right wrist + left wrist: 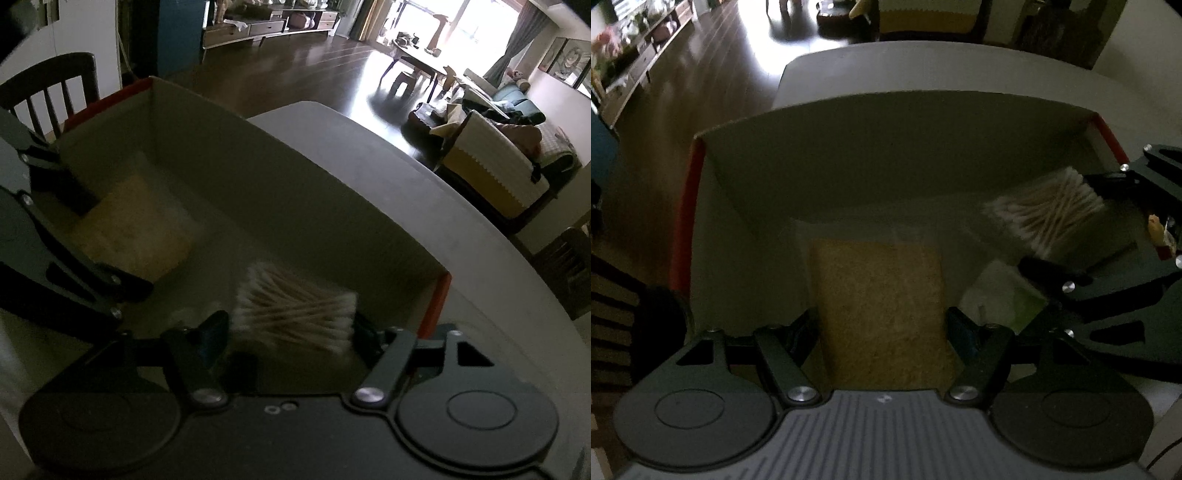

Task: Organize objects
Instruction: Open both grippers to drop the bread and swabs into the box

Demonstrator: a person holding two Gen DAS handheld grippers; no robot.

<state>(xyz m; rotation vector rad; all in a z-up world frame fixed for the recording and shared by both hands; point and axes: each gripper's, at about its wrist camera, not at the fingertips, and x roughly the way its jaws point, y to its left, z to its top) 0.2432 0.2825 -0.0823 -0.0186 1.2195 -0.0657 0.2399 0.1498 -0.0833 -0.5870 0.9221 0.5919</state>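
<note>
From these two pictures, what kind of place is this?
Most likely a home, an open living and dining room. A sofa and a low cabinet stand on a dark wooden floor, and a wooden chair stands by the white table.

Both views are dim and underexposed in the foreground. The inside of the cardboard box (849, 177) lies in deep shadow, its contents murky and grainy. Daylight pours from a window (461, 22) at the far end of the room, blown out to white, with glare streaking the dark wooden floor (753, 48). Fisheye distortion bends the bench (369, 155) edge and box walls. The cotton swabs (295, 314) look blurred.
</note>
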